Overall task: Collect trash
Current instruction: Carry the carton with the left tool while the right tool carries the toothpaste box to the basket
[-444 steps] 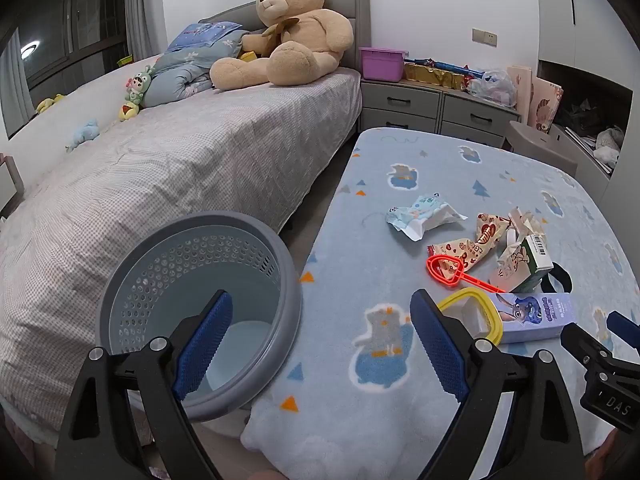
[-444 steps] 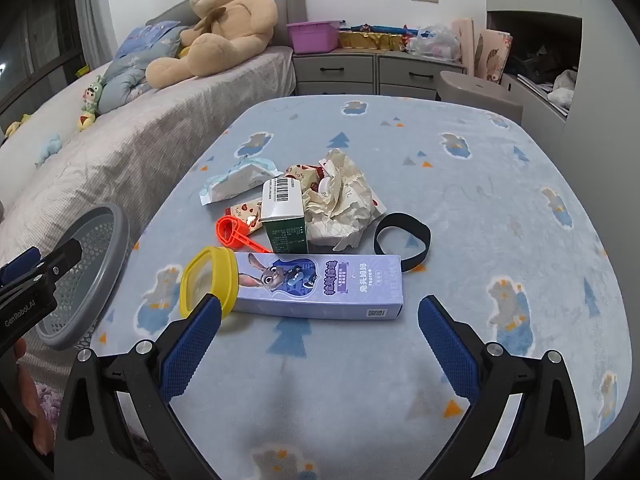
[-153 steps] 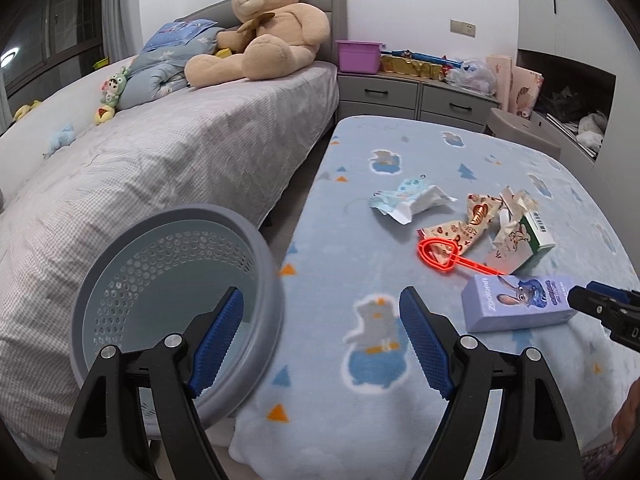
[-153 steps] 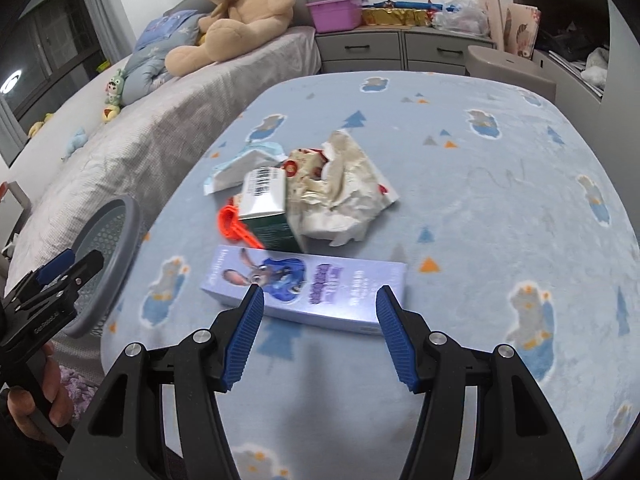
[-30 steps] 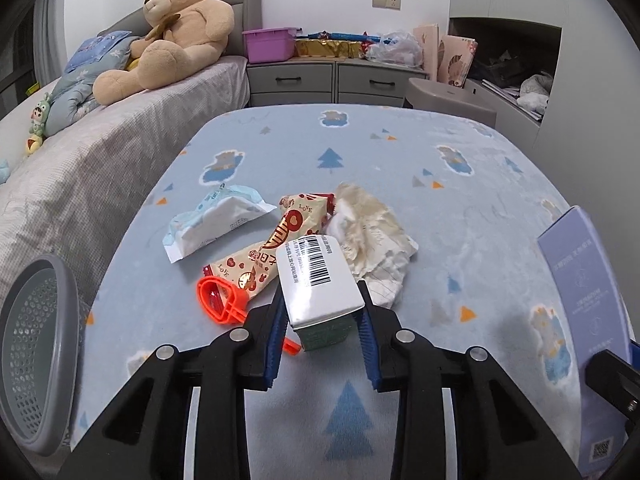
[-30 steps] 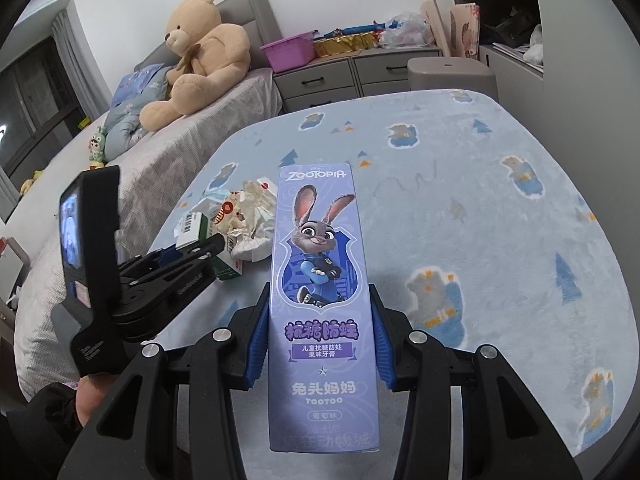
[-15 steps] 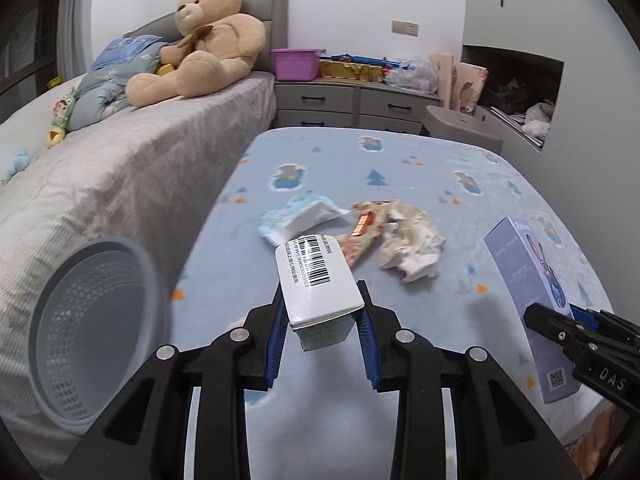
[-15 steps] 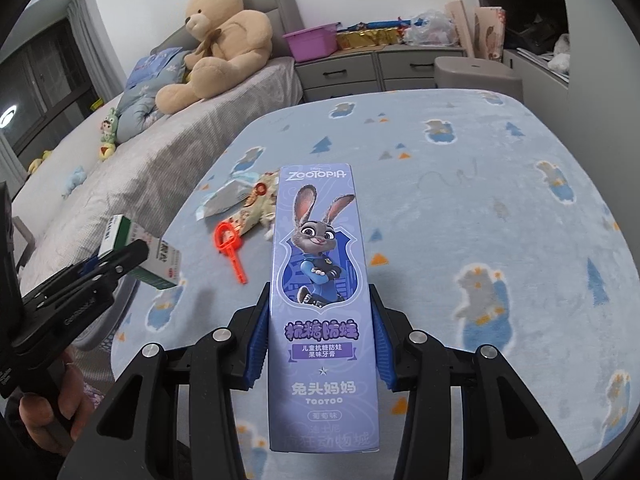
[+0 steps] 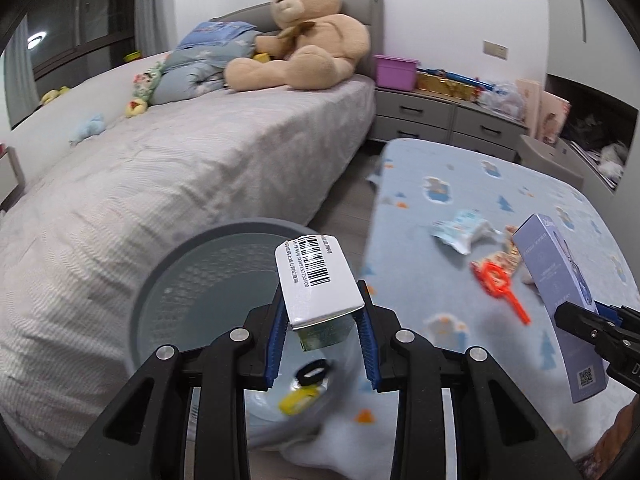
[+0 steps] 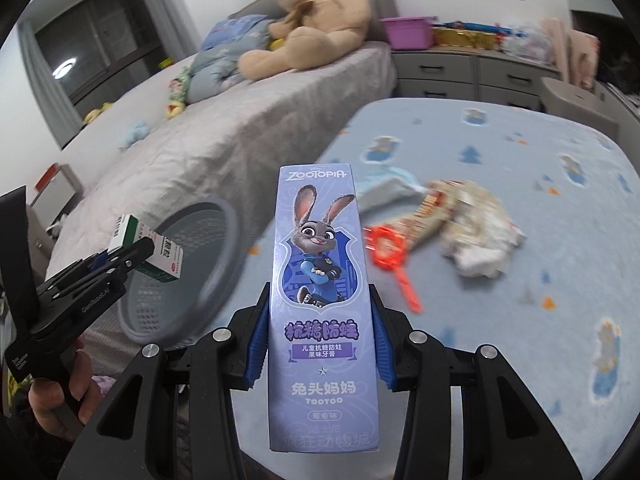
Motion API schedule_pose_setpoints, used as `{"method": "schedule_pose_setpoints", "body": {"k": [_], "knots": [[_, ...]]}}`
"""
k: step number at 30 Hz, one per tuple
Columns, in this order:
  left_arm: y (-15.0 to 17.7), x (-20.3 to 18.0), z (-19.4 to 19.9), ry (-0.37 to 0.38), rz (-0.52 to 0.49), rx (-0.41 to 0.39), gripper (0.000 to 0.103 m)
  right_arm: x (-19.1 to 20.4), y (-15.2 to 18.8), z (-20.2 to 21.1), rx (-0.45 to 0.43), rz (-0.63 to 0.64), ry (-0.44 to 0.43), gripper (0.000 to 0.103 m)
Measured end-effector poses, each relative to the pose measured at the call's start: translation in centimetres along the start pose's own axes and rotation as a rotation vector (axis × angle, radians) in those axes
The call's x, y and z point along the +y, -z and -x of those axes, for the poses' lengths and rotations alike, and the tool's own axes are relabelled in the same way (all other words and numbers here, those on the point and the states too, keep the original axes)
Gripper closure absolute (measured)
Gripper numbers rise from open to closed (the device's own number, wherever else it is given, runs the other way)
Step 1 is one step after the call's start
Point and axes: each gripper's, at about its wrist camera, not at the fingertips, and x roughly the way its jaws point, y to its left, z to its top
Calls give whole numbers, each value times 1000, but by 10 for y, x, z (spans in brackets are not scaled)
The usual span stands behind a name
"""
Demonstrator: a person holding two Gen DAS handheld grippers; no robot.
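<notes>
Cardboard on both sides: left gripper is clamped on a small green-and-white carton, pads on its two broad side faces near the lower end, barcode face up and the free end sticking out ahead of the jaws. Directly beyond and below that carton sits the grey mesh basket, mouth tilted toward the tool; a black band and a yellow ring lie at its bottom. Right gripper grips the long purple toothpaste box across its narrow width, low on its length, so most of it stands tall ahead of the fingers. Both look light, hollow and crushable, so I'd judge a gentle squeeze on the flat faces is enough; the glossy purple one could pivot, being held far from its middle. Right of the purple box, on the blue blanket, remain a crumpled wrapper and an orange plastic wand.
</notes>
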Motion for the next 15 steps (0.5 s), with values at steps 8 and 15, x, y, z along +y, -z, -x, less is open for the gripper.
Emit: {"method": "schedule_pose_setpoints", "body": {"k": [8, 15], "knots": [[-9, 62, -20, -76, 81, 25, 72, 72, -40, -52, 43, 115, -140, 60], [-2, 88, -45, -99, 147, 76, 71, 119, -54, -96, 97, 190, -236, 60]]}}
